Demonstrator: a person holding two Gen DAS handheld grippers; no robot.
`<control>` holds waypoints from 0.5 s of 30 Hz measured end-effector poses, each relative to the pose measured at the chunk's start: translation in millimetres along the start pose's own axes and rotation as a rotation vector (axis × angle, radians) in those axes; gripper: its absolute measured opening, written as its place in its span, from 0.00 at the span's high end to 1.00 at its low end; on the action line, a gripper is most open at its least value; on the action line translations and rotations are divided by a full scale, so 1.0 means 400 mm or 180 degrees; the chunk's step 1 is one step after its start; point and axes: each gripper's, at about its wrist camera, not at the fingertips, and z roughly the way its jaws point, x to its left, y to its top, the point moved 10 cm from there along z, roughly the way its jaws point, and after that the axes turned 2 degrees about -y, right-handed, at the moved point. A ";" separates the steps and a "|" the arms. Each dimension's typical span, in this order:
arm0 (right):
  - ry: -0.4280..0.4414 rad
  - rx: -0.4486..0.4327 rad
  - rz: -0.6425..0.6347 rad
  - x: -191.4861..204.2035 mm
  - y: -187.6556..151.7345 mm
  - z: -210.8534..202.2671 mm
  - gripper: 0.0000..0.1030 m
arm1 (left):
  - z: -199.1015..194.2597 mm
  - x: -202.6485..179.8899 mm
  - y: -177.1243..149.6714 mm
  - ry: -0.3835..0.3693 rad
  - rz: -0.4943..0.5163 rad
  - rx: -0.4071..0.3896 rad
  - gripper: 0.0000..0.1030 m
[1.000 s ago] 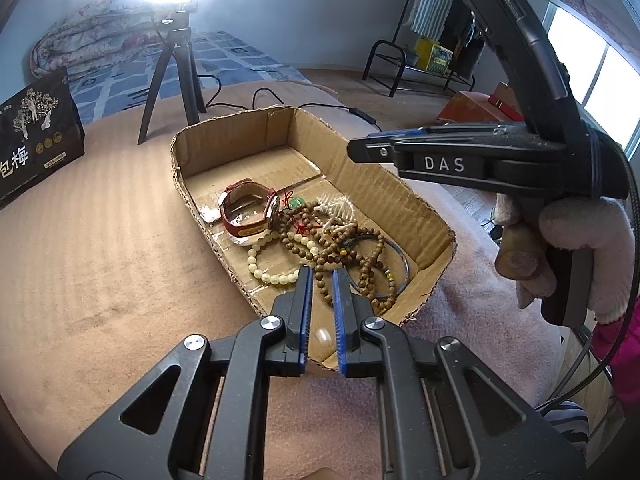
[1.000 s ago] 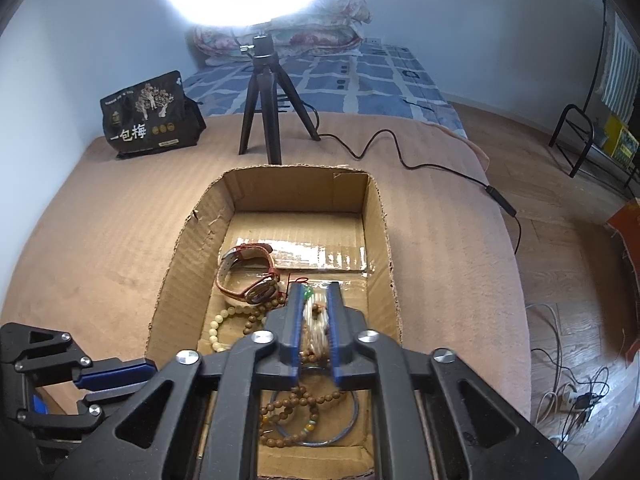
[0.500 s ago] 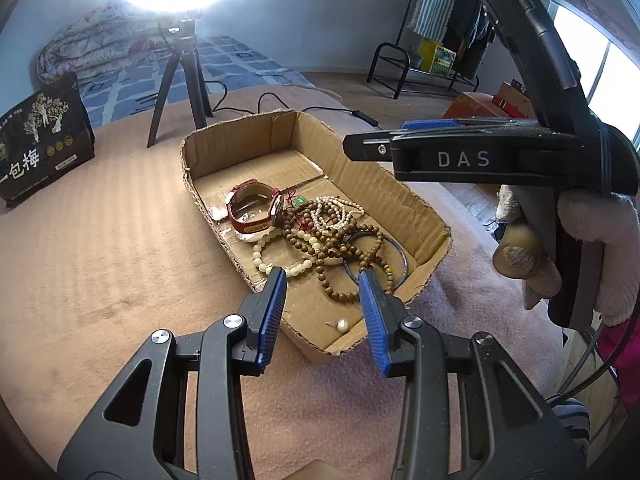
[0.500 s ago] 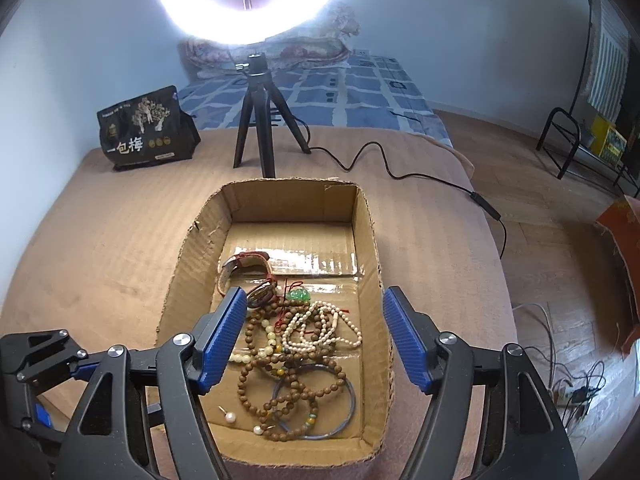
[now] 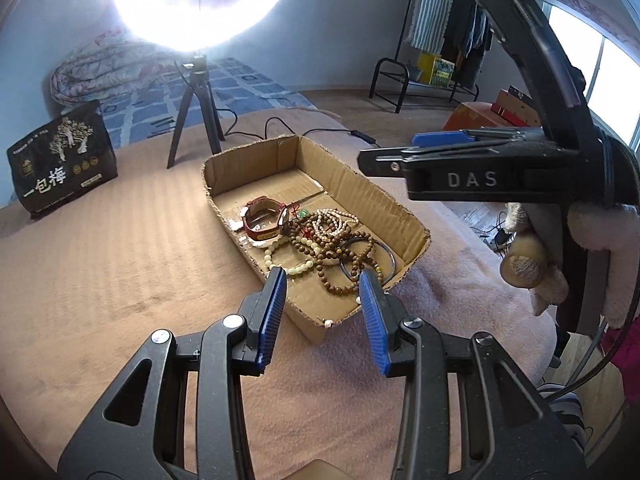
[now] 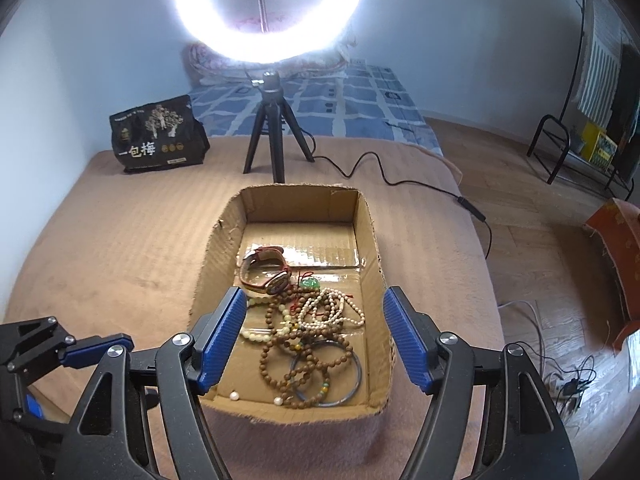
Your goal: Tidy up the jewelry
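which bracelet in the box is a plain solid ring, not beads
The dark bangle at the near right corner of the box: one smooth hoop, while the brown and white strands are beaded.

Tan plush blanket, bearing cardboard box, black tripod, black printed bag, power cable
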 end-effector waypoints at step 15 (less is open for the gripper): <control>-0.0328 -0.0265 0.0116 0.023 -0.064 -0.223 0.22 | -0.225 -0.015 -0.045 0.0204 -0.0006 -0.0258 0.49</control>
